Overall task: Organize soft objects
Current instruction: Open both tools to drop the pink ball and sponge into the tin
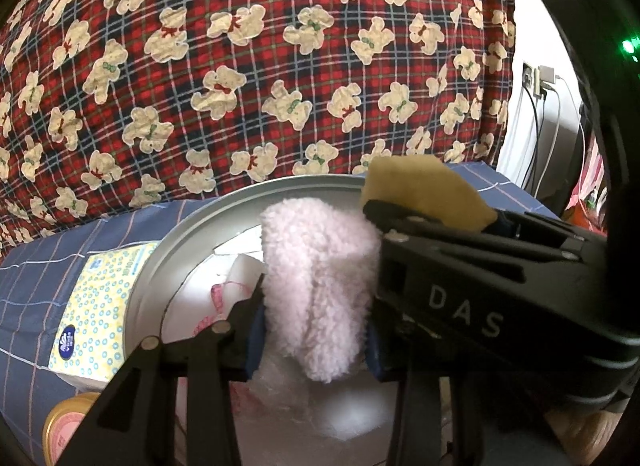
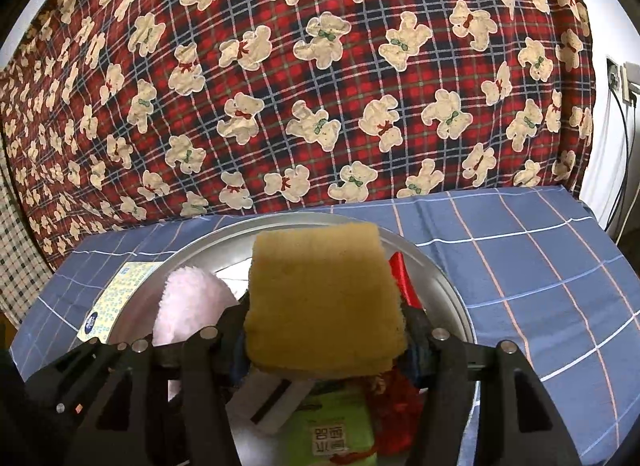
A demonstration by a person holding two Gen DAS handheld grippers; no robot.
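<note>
Mid-task: both soft things held over the metal tray (image 2: 448,286), neither set down yet.
Left gripper (image 1: 316,330) pinches the pink fleece (image 1: 320,286); right gripper (image 2: 324,340), half open, clamps the yellow sponge (image 2: 324,298); other items lie in the tray.

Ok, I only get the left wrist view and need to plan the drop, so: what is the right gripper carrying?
Observer: A yellow sponge, a thick squarish block clamped in the right gripper.
Operator: Anything in the tray under it?
Observer: Yes, a green packet lies in the metal tray below the sponge.
Operator: What else?
Observer: Red fluffy fabric lies right of the packet.
</note>
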